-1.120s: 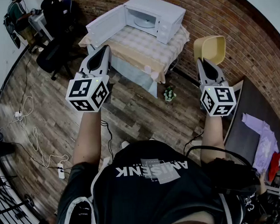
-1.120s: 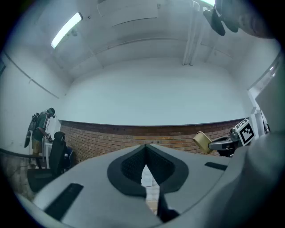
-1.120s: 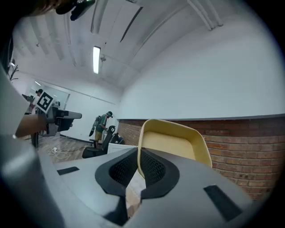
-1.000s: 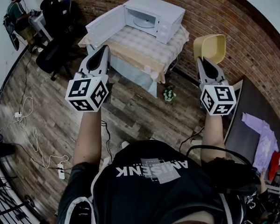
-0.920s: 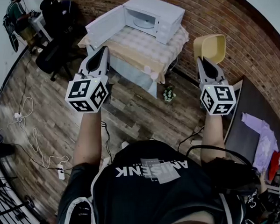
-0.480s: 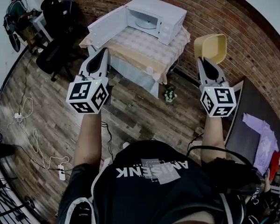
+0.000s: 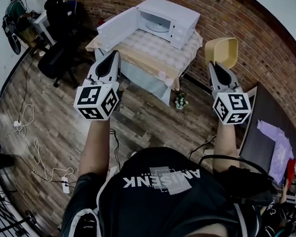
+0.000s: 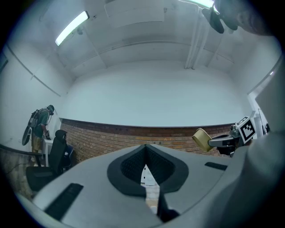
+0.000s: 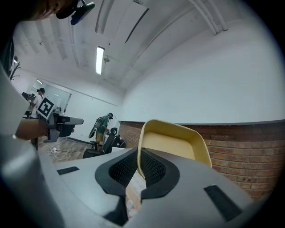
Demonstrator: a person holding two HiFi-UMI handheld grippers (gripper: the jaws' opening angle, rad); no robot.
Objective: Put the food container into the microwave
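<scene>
A yellow food container point(image 7: 222, 51) is held up in the air by its rim, with my right gripper point(image 7: 215, 65) shut on it; the right gripper view shows its open side point(image 9: 171, 147) rising from the jaws. The white microwave point(image 7: 168, 21) stands on a cloth-covered table point(image 7: 149, 52) ahead, its door point(image 7: 117, 27) swung wide to the left and the glass turntable point(image 7: 158, 26) visible inside. My left gripper point(image 7: 114, 55) hangs in front of the table's left edge, shut with nothing between its jaws. In the left gripper view the right gripper and container point(image 8: 202, 139) appear at the right.
A brick wall point(image 7: 242, 21) runs behind the table. Black office chairs point(image 7: 56, 58) stand at the left, and cables point(image 7: 33, 141) lie on the wooden floor. A small plant point(image 7: 180, 101) sits below the table. A dark desk with purple cloth point(image 7: 275, 141) is at the right.
Both grippers and the view have drifted slightly toward the table. The left gripper rose a little nearer the table's edge. The container stays in the right gripper.
</scene>
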